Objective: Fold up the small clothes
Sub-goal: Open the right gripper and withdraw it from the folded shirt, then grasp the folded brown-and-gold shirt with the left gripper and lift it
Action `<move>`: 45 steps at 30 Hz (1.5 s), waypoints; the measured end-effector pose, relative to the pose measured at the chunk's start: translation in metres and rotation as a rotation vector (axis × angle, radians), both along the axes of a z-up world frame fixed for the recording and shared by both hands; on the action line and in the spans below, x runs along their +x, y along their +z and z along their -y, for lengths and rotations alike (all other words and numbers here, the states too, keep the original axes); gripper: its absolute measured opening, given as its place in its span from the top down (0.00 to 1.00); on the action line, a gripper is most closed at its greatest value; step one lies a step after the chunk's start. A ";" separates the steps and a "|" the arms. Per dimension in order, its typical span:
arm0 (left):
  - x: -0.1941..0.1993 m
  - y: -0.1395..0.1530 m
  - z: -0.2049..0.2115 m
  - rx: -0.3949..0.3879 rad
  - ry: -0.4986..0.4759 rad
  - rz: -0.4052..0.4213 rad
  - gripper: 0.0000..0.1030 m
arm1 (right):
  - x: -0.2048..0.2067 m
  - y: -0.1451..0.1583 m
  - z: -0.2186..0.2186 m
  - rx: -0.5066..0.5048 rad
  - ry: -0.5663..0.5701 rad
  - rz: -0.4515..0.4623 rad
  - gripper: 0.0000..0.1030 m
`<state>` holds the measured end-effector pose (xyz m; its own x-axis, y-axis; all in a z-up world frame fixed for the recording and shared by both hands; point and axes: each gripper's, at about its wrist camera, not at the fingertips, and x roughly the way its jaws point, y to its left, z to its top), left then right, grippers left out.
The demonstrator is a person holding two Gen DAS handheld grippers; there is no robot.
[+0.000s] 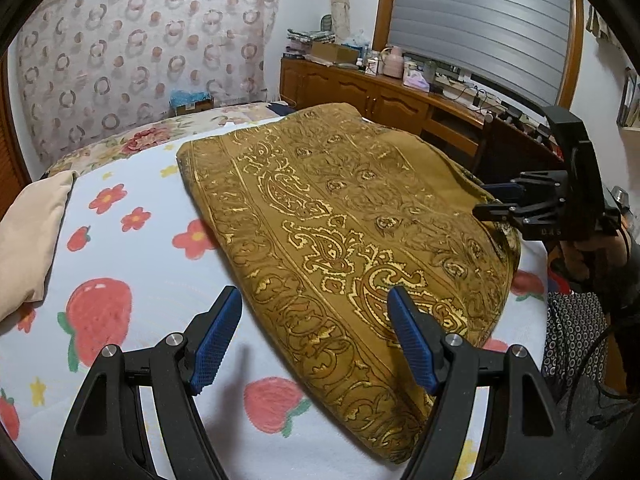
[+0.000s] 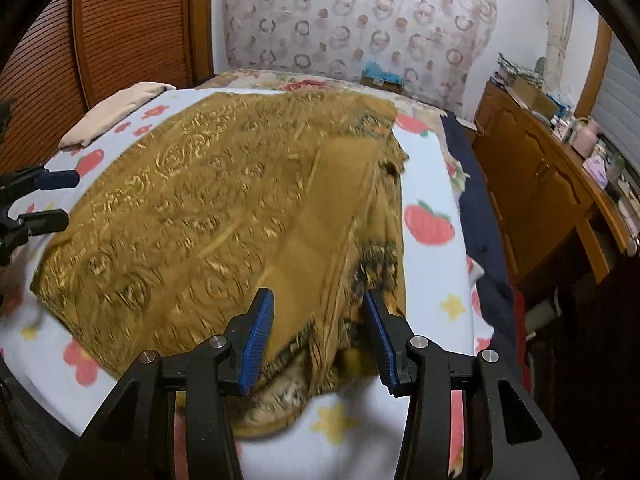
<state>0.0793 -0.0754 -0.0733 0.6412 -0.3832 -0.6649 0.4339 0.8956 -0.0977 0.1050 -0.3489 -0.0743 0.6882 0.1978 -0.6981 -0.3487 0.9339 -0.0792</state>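
Cloth (image 1: pixel 344 216) lies soft and limp on the bed (image 1: pixel 132 240); left gripper (image 1: pixel 316 340) wide and empty, right gripper (image 2: pixel 318 340) part-open, empty; pinch the near corners.

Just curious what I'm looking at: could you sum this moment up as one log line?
step: folding | cloth: folded, flat on bed | left claw: open, over cloth edge | right claw: open, over cloth corner, nothing gripped
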 end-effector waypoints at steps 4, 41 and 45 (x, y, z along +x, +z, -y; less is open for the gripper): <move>-0.001 -0.003 0.000 0.000 0.000 -0.011 0.26 | -0.005 -0.001 0.009 0.058 -0.019 -0.004 0.68; -0.031 -0.018 -0.005 -0.074 -0.071 -0.127 0.67 | -0.019 -0.018 0.003 0.110 -0.181 0.018 0.38; -0.031 -0.018 -0.007 -0.096 -0.078 -0.137 0.67 | -0.018 -0.018 0.004 0.174 -0.158 -0.005 0.38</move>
<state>0.0478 -0.0683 -0.0909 0.5133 -0.4943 -0.7016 0.4783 0.8435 -0.2444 0.0867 -0.3530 -0.0927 0.7167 0.2055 -0.6664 -0.1966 0.9764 0.0897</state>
